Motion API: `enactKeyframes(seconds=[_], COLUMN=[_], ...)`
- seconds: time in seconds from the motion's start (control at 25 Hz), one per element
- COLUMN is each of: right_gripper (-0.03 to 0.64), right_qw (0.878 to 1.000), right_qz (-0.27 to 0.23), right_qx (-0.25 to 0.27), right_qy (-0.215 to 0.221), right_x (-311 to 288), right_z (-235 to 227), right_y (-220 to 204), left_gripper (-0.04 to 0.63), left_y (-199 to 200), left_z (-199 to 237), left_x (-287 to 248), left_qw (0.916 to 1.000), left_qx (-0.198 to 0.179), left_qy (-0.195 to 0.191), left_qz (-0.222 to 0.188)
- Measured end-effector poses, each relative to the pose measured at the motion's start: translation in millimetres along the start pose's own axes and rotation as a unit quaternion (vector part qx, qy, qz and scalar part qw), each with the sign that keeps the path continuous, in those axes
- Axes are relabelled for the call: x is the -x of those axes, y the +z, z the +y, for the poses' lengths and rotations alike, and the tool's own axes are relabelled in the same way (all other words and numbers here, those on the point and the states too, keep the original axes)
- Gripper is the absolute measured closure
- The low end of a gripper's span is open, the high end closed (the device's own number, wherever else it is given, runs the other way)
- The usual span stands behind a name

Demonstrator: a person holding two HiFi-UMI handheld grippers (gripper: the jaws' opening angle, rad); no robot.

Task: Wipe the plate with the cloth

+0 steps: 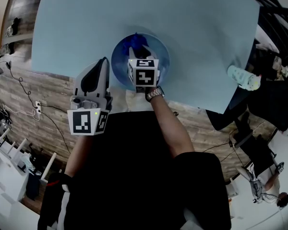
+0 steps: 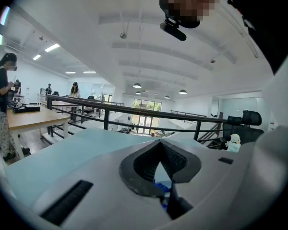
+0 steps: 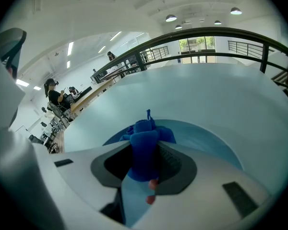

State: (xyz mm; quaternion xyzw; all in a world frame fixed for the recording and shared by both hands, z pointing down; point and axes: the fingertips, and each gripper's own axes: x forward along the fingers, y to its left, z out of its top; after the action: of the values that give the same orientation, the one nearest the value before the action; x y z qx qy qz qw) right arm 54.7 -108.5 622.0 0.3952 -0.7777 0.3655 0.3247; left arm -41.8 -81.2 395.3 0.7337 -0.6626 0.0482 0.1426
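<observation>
While your right gripper (image 3: 145, 151) is clamped on the bunched blue cloth (image 1: 139, 40), the cloth sits over the middle-to-far part of the blue plate (image 1: 116, 63). It looks pressed down, but contact isn't certain. Wiping seems under way, and I can't tell how much is done; the near rim likely remains. The plate rests near the front edge of the light-blue table (image 1: 197, 32). Your left gripper (image 1: 104, 61), jaws together and empty, is just beside the plate's left rim.
</observation>
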Motion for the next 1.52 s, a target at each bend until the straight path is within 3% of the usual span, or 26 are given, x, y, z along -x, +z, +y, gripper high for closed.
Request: enactKeyframes(seconds=[0.68, 1.52], right_gripper=[0.499, 0.499], right_qw=[0.999, 0.995], right_qz=[-0.008, -0.013], right_qx=[-0.035, -0.069], right_qy=[-0.035, -0.076], right_x=[13, 35], right_z=[-36, -64], right_y=[-1, -19], left_gripper=[0.594, 0.594], left_y=[-1, -6], left_z=[-12, -30], left_x=[1, -3], left_qw=[1.0, 0.9985], left_qx=[0.0, -0.005], left_qy=[-0.009, -0.054], left_qz=[-0.001, 0.007])
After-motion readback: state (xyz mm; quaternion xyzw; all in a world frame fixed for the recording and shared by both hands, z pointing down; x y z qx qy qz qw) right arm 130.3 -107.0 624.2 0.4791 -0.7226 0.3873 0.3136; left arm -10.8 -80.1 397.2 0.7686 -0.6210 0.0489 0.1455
